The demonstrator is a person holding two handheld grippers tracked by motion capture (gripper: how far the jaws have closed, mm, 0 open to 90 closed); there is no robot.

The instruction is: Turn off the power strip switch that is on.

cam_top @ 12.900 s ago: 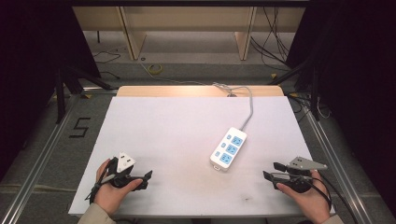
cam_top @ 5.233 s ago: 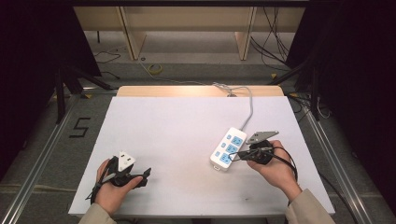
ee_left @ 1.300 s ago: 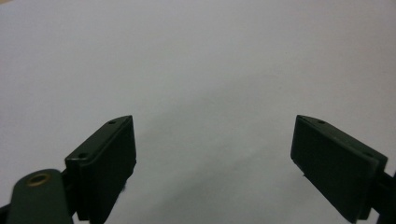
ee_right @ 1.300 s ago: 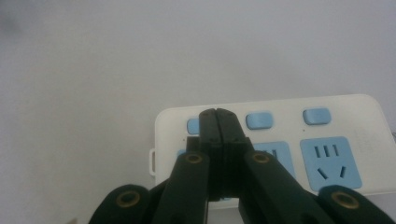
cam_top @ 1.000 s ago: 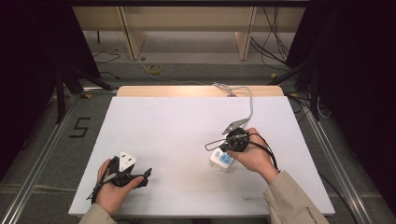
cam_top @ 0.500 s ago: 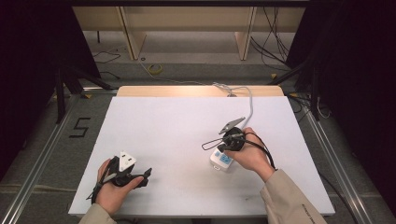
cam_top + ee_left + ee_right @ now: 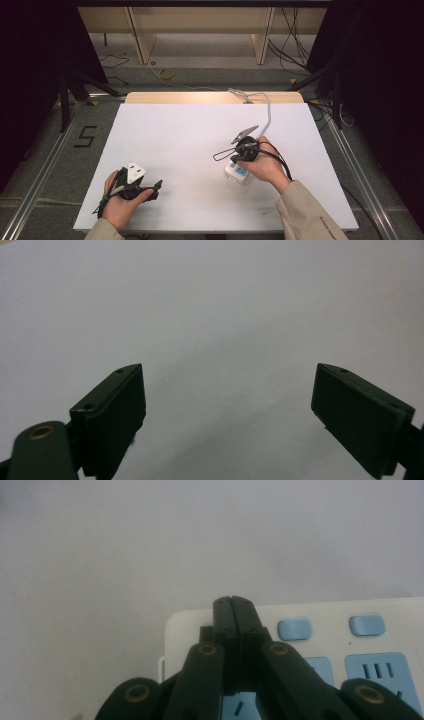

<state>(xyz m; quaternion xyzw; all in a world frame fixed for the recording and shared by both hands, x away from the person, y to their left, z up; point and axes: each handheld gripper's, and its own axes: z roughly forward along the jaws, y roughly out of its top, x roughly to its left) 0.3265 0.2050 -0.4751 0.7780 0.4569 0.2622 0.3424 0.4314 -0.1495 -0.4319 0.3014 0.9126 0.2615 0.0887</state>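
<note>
The right tongs [image 7: 234, 602] are closed, jaw against jaw, with nothing between them. Their tips sit over the end of the white power strip [image 7: 320, 640], beside its row of pale blue switches [image 7: 295, 629] and above its blue socket faces; whether the tips touch the casing I cannot tell. In the high view the right tongs [image 7: 239, 156] cover most of the power strip [image 7: 236, 174], which lies right of the worktop's middle with its white cable [image 7: 267, 112] running to the far edge. The left tongs [image 7: 227, 410] stand wide open and empty above the bare white worktop [image 7: 215, 305], at its near left corner [image 7: 150, 185].
</note>
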